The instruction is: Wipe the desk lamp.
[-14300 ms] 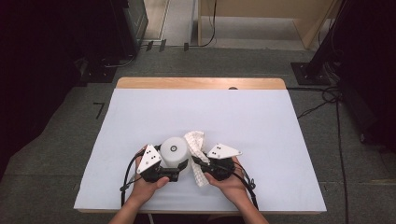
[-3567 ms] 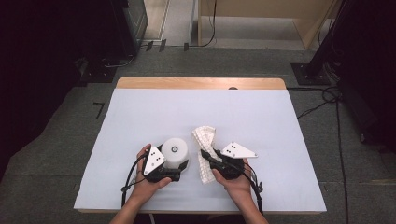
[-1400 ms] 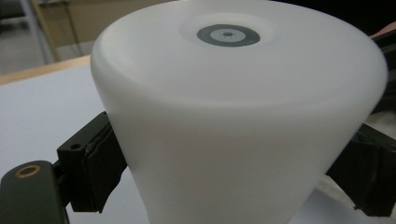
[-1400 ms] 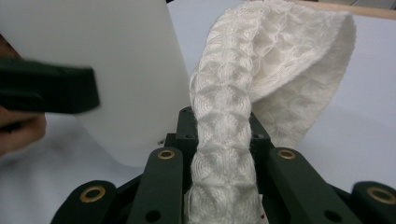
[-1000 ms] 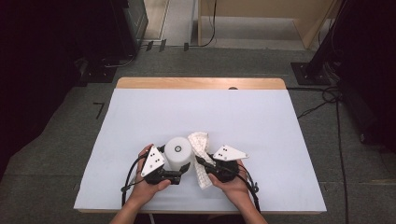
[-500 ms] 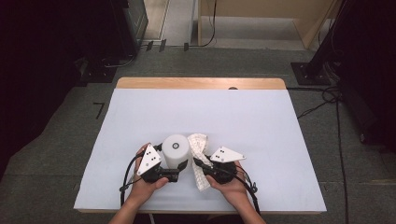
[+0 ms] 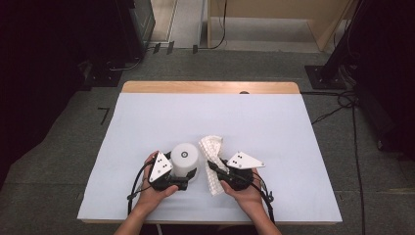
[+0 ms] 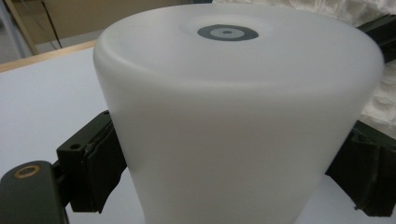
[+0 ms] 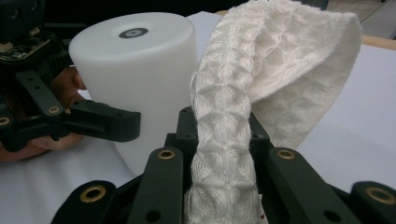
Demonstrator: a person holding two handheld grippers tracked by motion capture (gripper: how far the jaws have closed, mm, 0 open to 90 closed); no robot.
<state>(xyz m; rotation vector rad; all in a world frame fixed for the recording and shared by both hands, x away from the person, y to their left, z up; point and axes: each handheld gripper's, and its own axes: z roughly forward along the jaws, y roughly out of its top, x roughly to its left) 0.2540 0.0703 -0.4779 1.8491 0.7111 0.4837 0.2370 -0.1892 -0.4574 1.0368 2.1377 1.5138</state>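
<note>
The table point(image 7: 274, 127) is lit evenly from above in the high view, and only faint, soft shadows are cast beside the white cup point(image 7: 185, 157) and the cloth point(image 7: 211, 147). The surroundings at both sides are left almost black. No glare is seen on the pale surface. In the left gripper view the cup point(image 8: 233, 121) is rendered soft and slightly overexposed, its edges blurred. In the right gripper view the cloth point(image 9: 233, 116) is sharp, while the background is defocused.

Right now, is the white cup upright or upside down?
Upside down: the white cup stands on the table with its closed base, marked by a grey ring, facing up, the left gripper clamping its sides.
</note>
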